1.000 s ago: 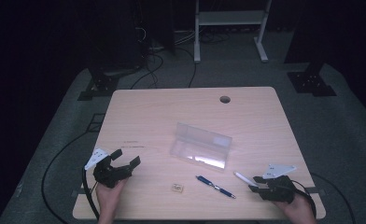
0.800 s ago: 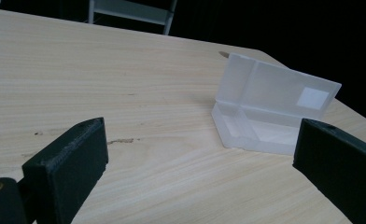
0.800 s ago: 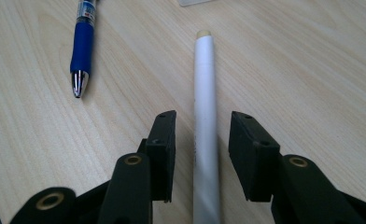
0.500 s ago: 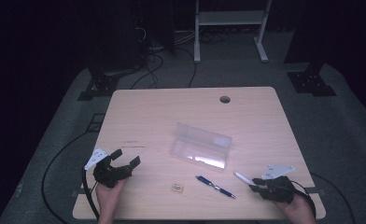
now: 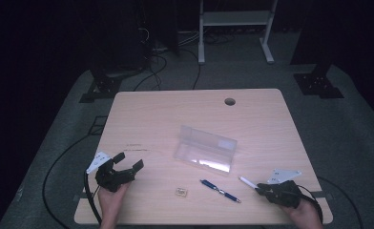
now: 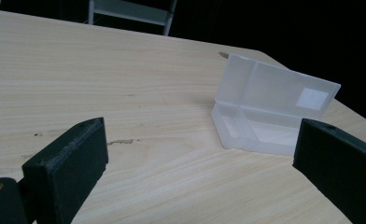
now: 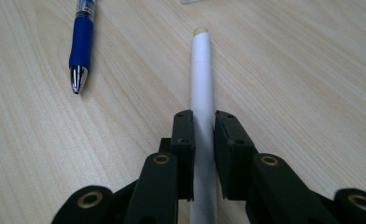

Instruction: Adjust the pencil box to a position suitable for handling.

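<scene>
Right hand-held gripper (image 7: 203,135) clamps one white stick (image 7: 201,84); one blue pen (image 7: 81,44) beside.

Left gripper (image 6: 204,158) with its two black jaws spread wide above a light wooden table (image 6: 102,79). Beyond, toward the right jaw, a translucent plastic case (image 6: 270,112) lies open, its labelled lid standing upright.

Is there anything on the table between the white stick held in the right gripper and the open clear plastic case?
Nothing visible does. The right gripper grips the white stick, which points toward the clear case across bare wood. The blue pen lies off to the stick's left, not in line.
</scene>
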{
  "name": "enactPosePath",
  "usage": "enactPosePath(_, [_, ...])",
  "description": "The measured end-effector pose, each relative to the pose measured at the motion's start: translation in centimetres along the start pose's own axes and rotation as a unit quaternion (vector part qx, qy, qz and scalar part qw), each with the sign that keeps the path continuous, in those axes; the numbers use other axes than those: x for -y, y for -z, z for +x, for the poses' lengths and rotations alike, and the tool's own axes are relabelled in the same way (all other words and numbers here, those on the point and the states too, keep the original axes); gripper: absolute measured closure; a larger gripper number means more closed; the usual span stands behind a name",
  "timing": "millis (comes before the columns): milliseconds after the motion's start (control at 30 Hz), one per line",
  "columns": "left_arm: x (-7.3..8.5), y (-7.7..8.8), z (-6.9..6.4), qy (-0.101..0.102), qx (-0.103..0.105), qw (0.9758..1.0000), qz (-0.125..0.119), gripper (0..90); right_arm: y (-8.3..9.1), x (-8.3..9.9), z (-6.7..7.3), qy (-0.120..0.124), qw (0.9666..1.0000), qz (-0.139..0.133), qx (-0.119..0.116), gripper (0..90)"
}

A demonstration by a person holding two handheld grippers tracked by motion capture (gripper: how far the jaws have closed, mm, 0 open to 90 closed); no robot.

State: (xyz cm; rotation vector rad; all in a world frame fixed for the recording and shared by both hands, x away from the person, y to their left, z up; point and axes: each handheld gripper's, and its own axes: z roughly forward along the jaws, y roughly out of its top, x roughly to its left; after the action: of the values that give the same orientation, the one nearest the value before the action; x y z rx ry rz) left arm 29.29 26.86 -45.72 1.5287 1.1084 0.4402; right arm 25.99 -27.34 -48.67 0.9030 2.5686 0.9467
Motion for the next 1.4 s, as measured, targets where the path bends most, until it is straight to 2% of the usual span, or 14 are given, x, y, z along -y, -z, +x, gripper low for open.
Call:
enactPosePath(267, [0.0,0.0,0.1,0.0,0.0,1.0,0.0,2.1,0.1,-0.1,0.1,0.006,0.9999,0.004,0.011,78.3])
enactPosePath(333, [0.0,0.0,0.1,0.001,-0.001,1.0,0.0,2.1,0.2,0.0,0.0,0.004,0.9999,-0.002,0.011,78.3])
enactPosePath(400, [0.0,0.0,0.1,0.001,-0.001,1.0,-0.001,2.1,0.7,0.1,-0.3,-0.013,0.9997,-0.02,0.003,78.3])
enactPosePath(467, [0.0,0.0,0.1,0.001,-0.001,1.0,0.0,2.1,0.8,0.1,-0.3,-0.018,0.9995,-0.025,0.0,78.3])
enactPosePath(567, [0.0,0.0,0.1,0.0,-0.001,1.0,0.001,2.1,1.0,-0.1,-0.3,-0.014,0.9995,-0.028,0.002,78.3])
enactPosePath(633, [0.0,0.0,0.1,0.002,-0.001,1.0,0.0,2.1,1.1,-0.4,-0.1,-0.008,0.9994,-0.033,-0.002,78.3])
enactPosePath(767, [0.1,0.0,0.2,0.005,-0.001,1.0,0.0,2.1,1.3,-1.0,0.0,-0.013,0.9986,-0.048,-0.017,78.3])
enactPosePath(967, [0.1,-0.1,0.1,0.005,-0.001,1.0,0.002,2.1,1.1,-2.0,-0.3,0.0,0.9986,-0.047,-0.023,78.3])
enactPosePath(1400, [0.1,-0.1,0.1,0.003,-0.001,1.0,0.001,2.1,1.4,-3.7,-0.8,0.001,0.998,-0.056,-0.031,78.3])
